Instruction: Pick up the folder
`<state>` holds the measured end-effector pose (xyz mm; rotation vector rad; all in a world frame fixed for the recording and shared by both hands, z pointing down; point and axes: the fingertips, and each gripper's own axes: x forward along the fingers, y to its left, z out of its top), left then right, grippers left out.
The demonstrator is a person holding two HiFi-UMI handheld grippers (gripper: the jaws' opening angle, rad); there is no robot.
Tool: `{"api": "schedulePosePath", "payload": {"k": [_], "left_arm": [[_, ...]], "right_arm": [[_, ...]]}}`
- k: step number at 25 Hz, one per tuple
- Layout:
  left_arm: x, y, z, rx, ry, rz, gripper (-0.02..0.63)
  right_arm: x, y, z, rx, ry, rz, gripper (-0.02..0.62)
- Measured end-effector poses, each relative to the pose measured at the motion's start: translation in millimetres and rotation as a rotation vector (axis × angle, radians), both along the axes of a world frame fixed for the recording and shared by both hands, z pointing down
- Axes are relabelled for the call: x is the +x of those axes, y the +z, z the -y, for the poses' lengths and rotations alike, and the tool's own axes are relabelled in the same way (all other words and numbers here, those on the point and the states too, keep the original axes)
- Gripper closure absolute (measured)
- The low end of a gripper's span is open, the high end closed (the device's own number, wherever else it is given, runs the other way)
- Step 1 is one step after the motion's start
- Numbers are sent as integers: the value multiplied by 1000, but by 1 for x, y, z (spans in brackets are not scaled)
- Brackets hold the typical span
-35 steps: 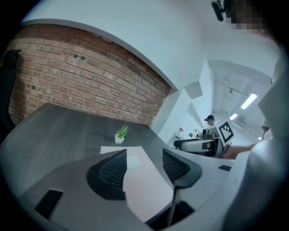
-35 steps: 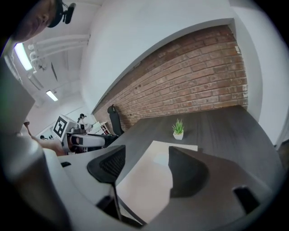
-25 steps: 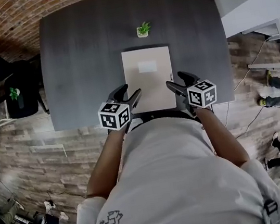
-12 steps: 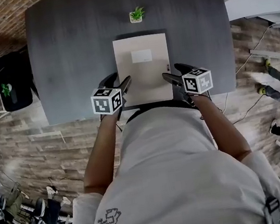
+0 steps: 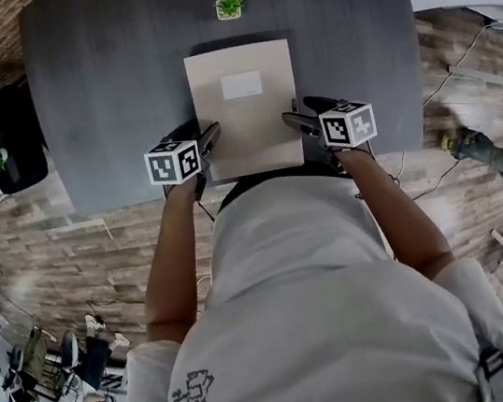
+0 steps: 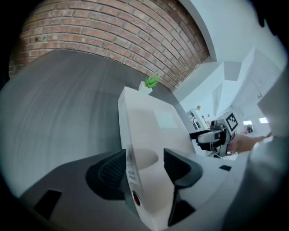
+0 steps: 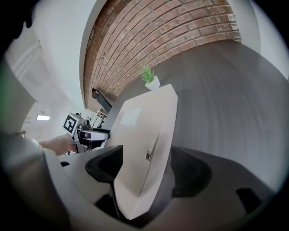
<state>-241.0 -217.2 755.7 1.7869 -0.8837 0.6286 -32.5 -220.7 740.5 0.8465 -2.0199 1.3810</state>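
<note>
At near edge of table [image 5: 102,96]: left gripper [image 5: 205,136] at 7 o'clock corner of folder [image 5: 244,102], right gripper [image 5: 299,114] at 5 o'clock corner. Both jaw pairs spread, straddling folder's side edges, not clamped. Beige folder lies flat on dark tabletop. Farther, 12 o'clock: small potted plant [image 5: 228,5], apart from folder.

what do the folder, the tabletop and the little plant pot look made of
Folder: matte beige card or board by its look, flat and glare-free, with a small shiny, metal-looking clip at one edge.
Tabletop: dark grey, matte, faintly streaked; probably laminate or stained wood.
Plant pot: white and smooth, ceramic or plastic; too small to tell.
</note>
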Motion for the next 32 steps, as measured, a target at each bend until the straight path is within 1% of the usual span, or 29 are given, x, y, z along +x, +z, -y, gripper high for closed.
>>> {"api": "schedulePosePath", "payload": {"k": [3, 6, 10, 12, 14, 18, 25, 29, 32], "left_arm": [[3, 8, -4, -49, -3, -26, 339], [2, 12, -4, -67, -21, -48, 331], [6, 14, -6, -100, -40, -116, 330], [6, 15, -6, -111, -38, -139, 328], [6, 18, -7, -129, -36, -153, 325], [6, 22, -7, -138, -32, -161, 322], [4, 19, -4, -104, -39, -140, 327], [10, 15, -15, -131, -49, -162, 330], [11, 8, -20, -114, -61, -165, 331]], "right_arm": [[1, 10, -1, -37, 5, 25, 283], [0, 14, 1, -47, 3, 33, 291], [-4, 20, -1, -82, -4, 69, 293], [-7, 23, -1, -99, -5, 90, 305], [-8, 26, 0, -107, -8, 88, 328], [-8, 31, 0, -113, -9, 100, 327], [-10, 29, 0, -123, 4, 111, 334], [-9, 25, -6, -128, -5, 91, 337], [-8, 17, -6, -108, -13, 83, 339]]}}
